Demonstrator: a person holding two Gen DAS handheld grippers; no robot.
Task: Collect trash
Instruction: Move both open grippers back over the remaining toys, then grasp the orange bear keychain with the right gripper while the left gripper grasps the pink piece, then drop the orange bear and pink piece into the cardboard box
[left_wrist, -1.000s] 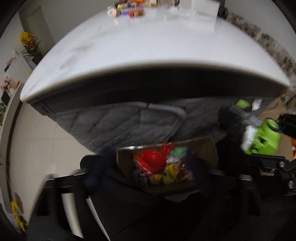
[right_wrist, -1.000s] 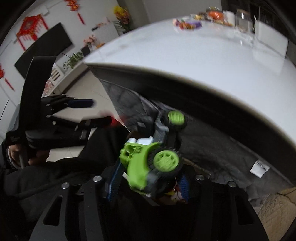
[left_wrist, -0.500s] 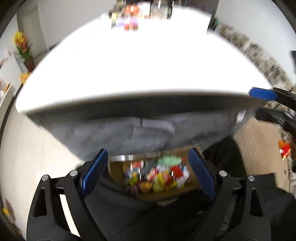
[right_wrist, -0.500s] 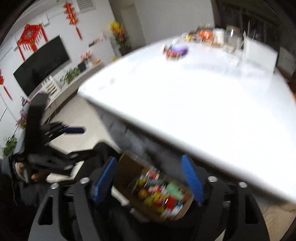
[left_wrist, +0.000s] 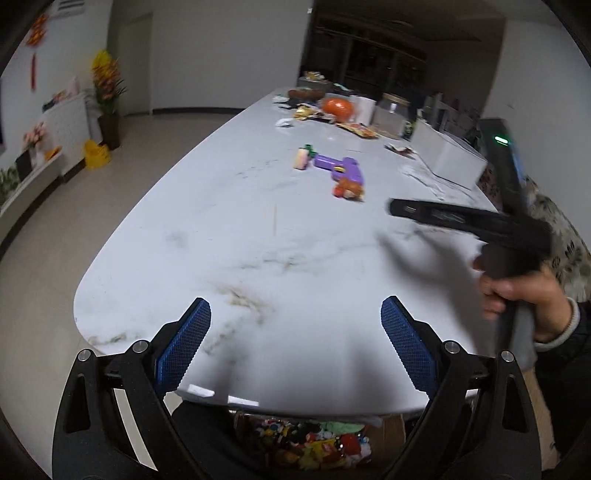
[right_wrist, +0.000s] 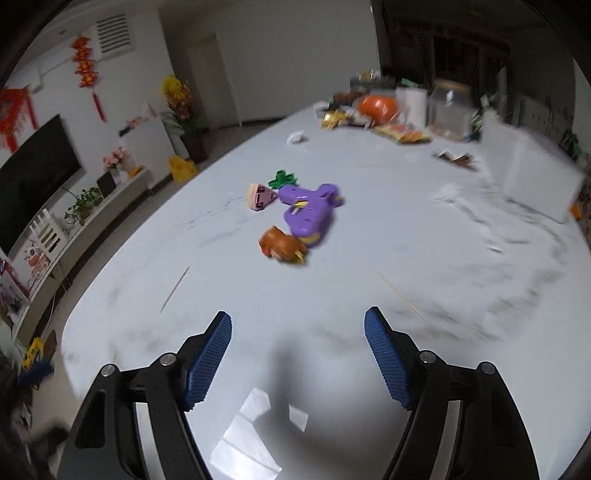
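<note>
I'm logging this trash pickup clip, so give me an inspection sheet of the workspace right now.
Surface: white marble table, smudged.
Job's things: purple toy gun, brown toy, pink piece and green piece mid-table; thin sticks; box of toys below the near edge.
Clutter: orange ball, wrappers, jar, white box at the far end.
Grippers: left gripper open, empty; right gripper open, empty.
Cables: nothing seen.
Surroundings: TV, flowers, red decorations.
</note>
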